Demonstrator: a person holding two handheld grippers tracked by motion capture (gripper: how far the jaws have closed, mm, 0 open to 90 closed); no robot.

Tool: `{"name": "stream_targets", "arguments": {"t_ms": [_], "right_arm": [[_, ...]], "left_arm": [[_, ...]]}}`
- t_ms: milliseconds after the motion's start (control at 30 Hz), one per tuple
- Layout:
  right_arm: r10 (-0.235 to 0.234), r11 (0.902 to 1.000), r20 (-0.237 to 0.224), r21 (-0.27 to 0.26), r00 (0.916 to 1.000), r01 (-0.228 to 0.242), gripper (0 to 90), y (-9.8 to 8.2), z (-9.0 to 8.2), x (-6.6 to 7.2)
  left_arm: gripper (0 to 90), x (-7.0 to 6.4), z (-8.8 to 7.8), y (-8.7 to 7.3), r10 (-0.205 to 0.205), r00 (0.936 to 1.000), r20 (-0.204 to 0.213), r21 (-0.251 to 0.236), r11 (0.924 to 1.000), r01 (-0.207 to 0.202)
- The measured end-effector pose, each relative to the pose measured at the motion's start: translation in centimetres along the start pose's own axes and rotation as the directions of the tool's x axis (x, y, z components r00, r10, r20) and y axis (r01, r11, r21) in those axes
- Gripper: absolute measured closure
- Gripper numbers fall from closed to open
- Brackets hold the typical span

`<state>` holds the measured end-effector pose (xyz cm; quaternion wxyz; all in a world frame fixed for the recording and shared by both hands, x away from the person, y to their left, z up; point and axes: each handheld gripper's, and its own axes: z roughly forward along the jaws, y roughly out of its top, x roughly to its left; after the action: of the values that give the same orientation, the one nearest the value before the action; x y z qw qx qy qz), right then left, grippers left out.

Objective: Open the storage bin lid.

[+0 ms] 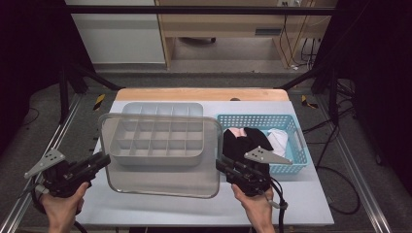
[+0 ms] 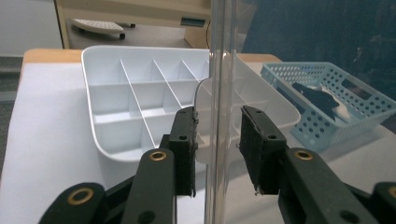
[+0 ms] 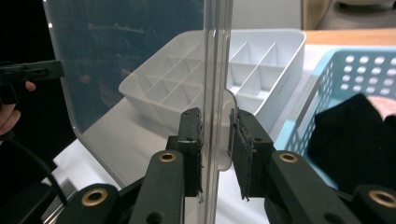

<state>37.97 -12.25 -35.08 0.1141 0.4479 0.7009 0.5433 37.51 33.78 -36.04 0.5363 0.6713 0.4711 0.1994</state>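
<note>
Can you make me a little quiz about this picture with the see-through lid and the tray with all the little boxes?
1. True or false: the clear lid lies flat on the table.
2. What colour is the basket? A red, B blue, C yellow.
3. What is between the jaws of the left gripper and of the right gripper?

Key
1. False. It hangs tilted over the front of the white tray.
2. B. Dark and light cloth lies in it.
3. An edge of the lid, one side in each gripper. The right gripper's jaws sit close on it; the left gripper's jaws show a gap on both sides.
</note>
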Motion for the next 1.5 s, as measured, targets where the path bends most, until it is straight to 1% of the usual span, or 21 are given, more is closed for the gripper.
{"name": "stream_targets", "arguments": {"t_ms": [200, 300, 367, 400, 433, 500, 533, 600, 767, 900, 933, 1033, 1067, 1167, 1300, 1400, 1467, 1500], "right_arm": [[-0.004, 0.9997, -0.007, 0.023, 1.0, 0.004, 74.2, -1.2, -0.2, 0.3], [0.005, 0.9987, -0.014, 0.052, 0.9999, -0.004, 74.2, -2.0, 0.1, 0.4], [0.021, 0.9972, -0.024, 0.073, 0.9995, -0.019, 74.2, -2.5, 0.2, 0.4], [0.021, 0.9972, -0.024, 0.073, 0.9995, -0.019, 74.2, -2.5, 0.2, 0.4], [0.026, 0.996, -0.028, 0.086, 0.9993, -0.023, 74.2, -2.9, 0.4, 0.4], [0.024, 0.995, -0.031, 0.097, 0.9992, -0.021, 74.2, -3.2, 0.5, 0.4], [0.024, 0.995, -0.031, 0.097, 0.9992, -0.021, 74.2, -3.2, 0.5, 0.4], [0.029, 0.9938, -0.035, 0.109, 0.999, -0.025, 74.3, -3.6, 0.5, 0.6], [0.042, 0.9903, -0.041, 0.134, 0.9983, -0.037, 74.4, -4.5, 0.9, 0.6], [0.052, 0.9864, -0.041, 0.158, 0.9978, -0.045, 74.4, -5.2, 1.2, 0.6], [0.052, 0.9864, -0.041, 0.158, 0.9978, -0.045, 74.4, -5.2, 1.2, 0.6], [0.066, 0.9809, -0.038, 0.186, 0.9971, -0.058, 74.2, -6.1, 1.7, 0.5], [0.068, 0.9793, -0.038, 0.194, 0.997, -0.059, 74.1, -6.3, 1.7, 0.4], [0.081, 0.9747, -0.04, 0.212, 0.9959, -0.071, 74.1, -6.9, 2.0, 0.2], [0.093, 0.9679, -0.036, 0.237, 0.995, -0.082, 73.9, -7.8, 2.5, 0.1], [0.107, 0.9616, -0.03, 0.257, 0.9938, -0.096, 73.4, -8.4, 2.9, -0.1], [0.116, 0.9563, -0.025, 0.273, 0.9929, -0.105, 73.0, -8.7, 3.2, -0.1], [0.115, 0.9555, -0.023, 0.276, 0.9932, -0.104, 72.9, -8.8, 3.3, -0.2]], "left_arm": [[65.7, -0.3, -0.9, -1.3, -0.003, 0.9999, -0.01, 0.023, 0.9997, 0.004], [65.8, -0.2, -1.2, -2.1, -0.011, 0.9999, -0.012, 0.036, 0.9993, 0.011], [65.9, -0.1, -1.5, -2.7, -0.018, 0.9998, -0.013, 0.05, 0.9986, 0.019], [66.0, -0.1, -1.5, -2.7, -0.018, 0.9998, -0.013, 0.05, 0.9986, 0.019], [66.0, -0.1, -1.6, -3.1, -0.023, 0.9996, -0.016, 0.061, 0.9979, 0.023], [66.1, 0.0, -1.8, -3.6, -0.029, 0.9995, -0.016, 0.068, 0.9973, 0.03], [66.1, 0.0, -1.8, -3.6, -0.029, 0.9995, -0.016, 0.068, 0.9973, 0.03], [66.1, 0.1, -2.0, -4.3, -0.036, 0.9992, -0.018, 0.082, 0.996, 0.037], [66.1, 0.3, -2.1, -5.1, -0.047, 0.9986, -0.024, 0.098, 0.9939, 0.049], [66.1, 0.5, -2.1, -6.0, -0.057, 0.9979, -0.029, 0.122, 0.9907, 0.061], [66.1, 0.5, -2.1, -6.0, -0.057, 0.9979, -0.029, 0.122, 0.9907, 0.061], [66.1, 0.6, -2.1, -6.9, -0.059, 0.9975, -0.04, 0.151, 0.9865, 0.064], [66.0, 0.6, -2.1, -6.9, -0.059, 0.9975, -0.04, 0.151, 0.9865, 0.064], [66.0, 0.7, -1.9, -7.7, -0.065, 0.9969, -0.044, 0.182, 0.9807, 0.072], [66.0, 0.8, -1.8, -8.2, -0.065, 0.9964, -0.055, 0.201, 0.9768, 0.075], [66.0, 0.9, -1.8, -8.5, -0.064, 0.9961, -0.061, 0.206, 0.9755, 0.075], [66.0, 1.0, -1.7, -8.8, -0.069, 0.9954, -0.066, 0.219, 0.9722, 0.082], [65.9, 1.0, -1.6, -8.8, -0.069, 0.9952, -0.069, 0.224, 0.971, 0.083]]}}
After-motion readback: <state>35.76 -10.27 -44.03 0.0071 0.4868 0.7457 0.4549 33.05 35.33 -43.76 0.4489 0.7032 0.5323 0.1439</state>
